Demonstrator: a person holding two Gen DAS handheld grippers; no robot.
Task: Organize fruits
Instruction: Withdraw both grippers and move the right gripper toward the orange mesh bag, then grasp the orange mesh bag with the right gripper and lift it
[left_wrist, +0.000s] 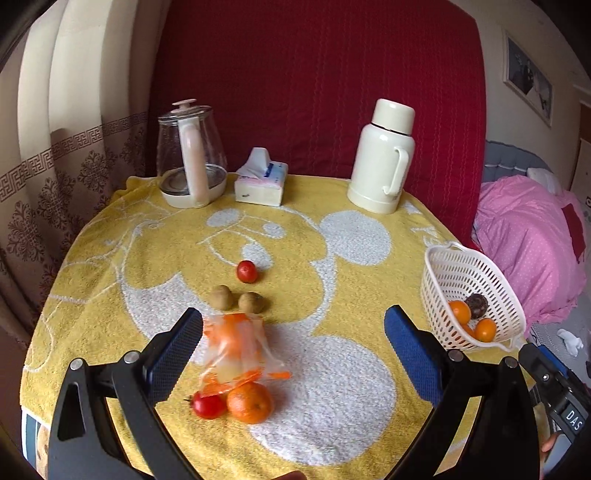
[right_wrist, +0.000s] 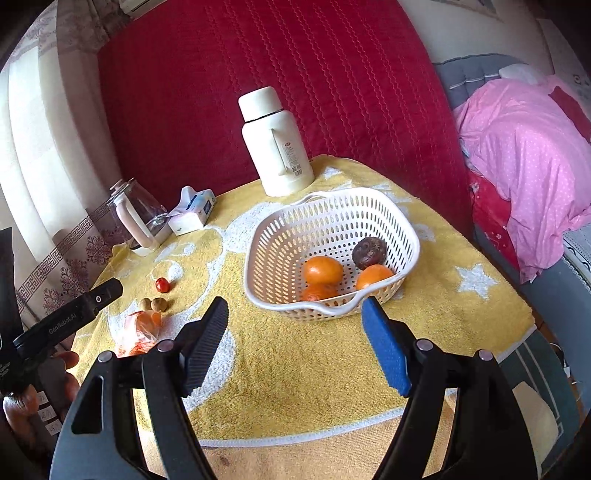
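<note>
White perforated plastic is forming the basket (right_wrist: 402, 229) that is sitting near the right edge of the counter, holding three oranges (right_wrist: 323, 270) and one dark, wrinkled round fruit (right_wrist: 369, 252). Out on the yellow-and-white terry towel (left_wrist: 332, 387) that is covering the counter, more fruit is lying loose: a small red tomato (left_wrist: 246, 271) is sitting alone, two brown round fruits (left_wrist: 221, 297) are touching each other just nearer the camera, and a crumpled clear plastic bag with orange print (left_wrist: 236, 350) is lying beside them. A further orange (left_wrist: 250, 402) and a second red tomato (left_wrist: 207, 404) are resting against the bag's near end.

The left gripper (left_wrist: 293, 343) is hovering over the bag and loose fruit with its jaws standing wide apart and gripping nothing. The right gripper (right_wrist: 295, 332) is hanging just in front of the basket's spout, its jaws likewise apart and empty.

Along the back edge a glass kettle with a pink handle (left_wrist: 192, 155), a tissue pack (left_wrist: 262, 182) and a cream thermos flask (left_wrist: 382, 155) are standing before a red quilted backrest (left_wrist: 314, 81). A pink bedcover (right_wrist: 524, 155) is lying to the right.
</note>
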